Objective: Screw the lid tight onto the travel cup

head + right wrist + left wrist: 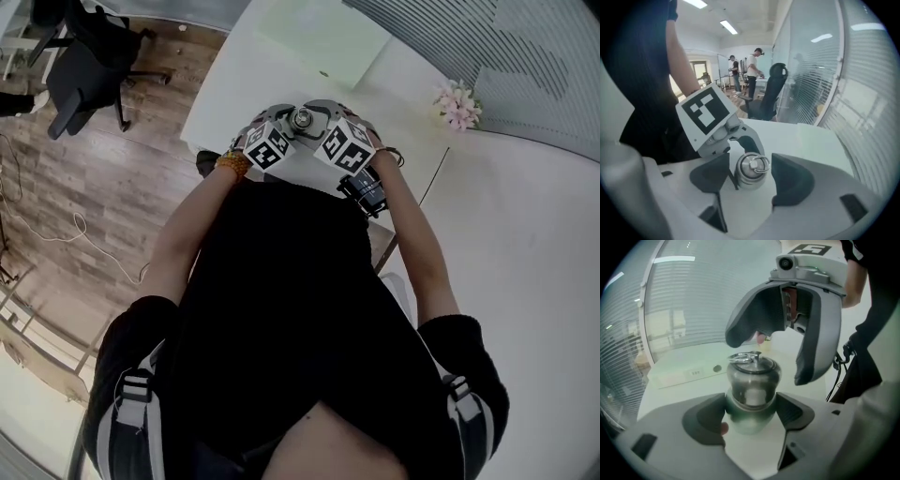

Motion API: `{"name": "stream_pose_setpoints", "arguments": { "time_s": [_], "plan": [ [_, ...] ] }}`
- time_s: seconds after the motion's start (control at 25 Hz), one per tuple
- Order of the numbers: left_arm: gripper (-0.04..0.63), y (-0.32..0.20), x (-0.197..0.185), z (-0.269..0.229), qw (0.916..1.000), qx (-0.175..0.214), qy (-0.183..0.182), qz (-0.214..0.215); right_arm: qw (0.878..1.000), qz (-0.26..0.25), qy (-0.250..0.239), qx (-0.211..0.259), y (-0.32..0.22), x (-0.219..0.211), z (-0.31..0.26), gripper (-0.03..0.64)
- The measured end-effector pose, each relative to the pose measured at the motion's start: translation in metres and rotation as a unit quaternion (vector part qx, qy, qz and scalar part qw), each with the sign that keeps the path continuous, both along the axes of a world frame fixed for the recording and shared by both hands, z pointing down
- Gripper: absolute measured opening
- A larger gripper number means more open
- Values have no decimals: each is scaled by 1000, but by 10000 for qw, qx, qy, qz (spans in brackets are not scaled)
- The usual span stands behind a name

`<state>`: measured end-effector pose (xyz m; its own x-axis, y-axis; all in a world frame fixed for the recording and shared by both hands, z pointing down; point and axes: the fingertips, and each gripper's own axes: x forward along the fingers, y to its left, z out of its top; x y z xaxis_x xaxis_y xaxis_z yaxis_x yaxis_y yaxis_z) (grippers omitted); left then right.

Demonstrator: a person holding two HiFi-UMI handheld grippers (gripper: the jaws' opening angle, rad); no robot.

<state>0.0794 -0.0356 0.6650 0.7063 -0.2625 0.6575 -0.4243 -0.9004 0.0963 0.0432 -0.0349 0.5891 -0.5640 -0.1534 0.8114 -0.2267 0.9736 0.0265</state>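
Observation:
A steel travel cup [752,397] stands on the white table [684,394], its lid [753,365] topped by a metal ring. My left gripper [751,405] is shut on the cup's body, a pad pressing each side. My right gripper [751,173] comes down from above and straddles the lid [751,169]. Its jaws are open, with a gap showing between the lid and the right pad [790,180]. From the head view only the lid [302,119] shows, between the two marker cubes [267,145] [345,145].
A pale green board [323,37] lies on the table beyond the cup, and pink flowers [457,105] stand at the right. The table's left edge drops to wooden floor with an office chair [84,56]. Glass walls with blinds surround the table. Two people [750,65] stand far off.

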Motion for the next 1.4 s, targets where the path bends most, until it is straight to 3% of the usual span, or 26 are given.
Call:
{"name": "stream_pose_setpoints", "arguments": {
  "time_s": [0.2, 0.32, 0.48, 0.64, 0.76, 0.88, 0.96, 1.08, 1.16, 1.24, 1.4],
  "plan": [
    [345, 1, 1, 0, 10000, -27, 24, 21, 9972, 715, 208, -1, -4, -2, 9, 238],
    [345, 1, 1, 2, 10000, -41, 10, 26, 9966, 599, 555, 109, -4, -3, 13, 239],
    [345, 1, 1, 1, 10000, -85, 12, 29, 9933, -458, 833, 657, 5, -7, 18, 224],
    [347, 1, 1, 1, 9999, -106, 4, 46, 9661, -2052, 1001, 1208, 15, -9, 23, 222],
    [347, 2, 1, 2, 9999, -121, 0, 38, 9623, -2349, 877, 1055, 16, -7, 21, 225],
    [347, 2, 1, 2, 9999, -131, -12, 19, 9766, -1997, 445, 665, 19, -8, 15, 254],
    [347, 2, 2, 3, 9999, -135, -13, 7, 9877, -1499, 83, 435, 17, -6, 5, 267],
    [347, 2, 2, 3, 9999, -128, 8, 5, 9993, -232, -201, 190, -1, -3, -6, 271],
    [347, 2, 1, 3, 9999, -132, 24, 8, 9984, 487, -128, -252, -6, -1, -2, 270],
    [347, 2, 1, 3, 9999, -149, 31, 18, 9947, 787, 12, -663, -3, -3, 7, 276],
    [348, 3, 2, 2, 9998, -186, 31, 47, 9943, 743, 383, -668, -1, -4, 20, 242]
  ]
}}
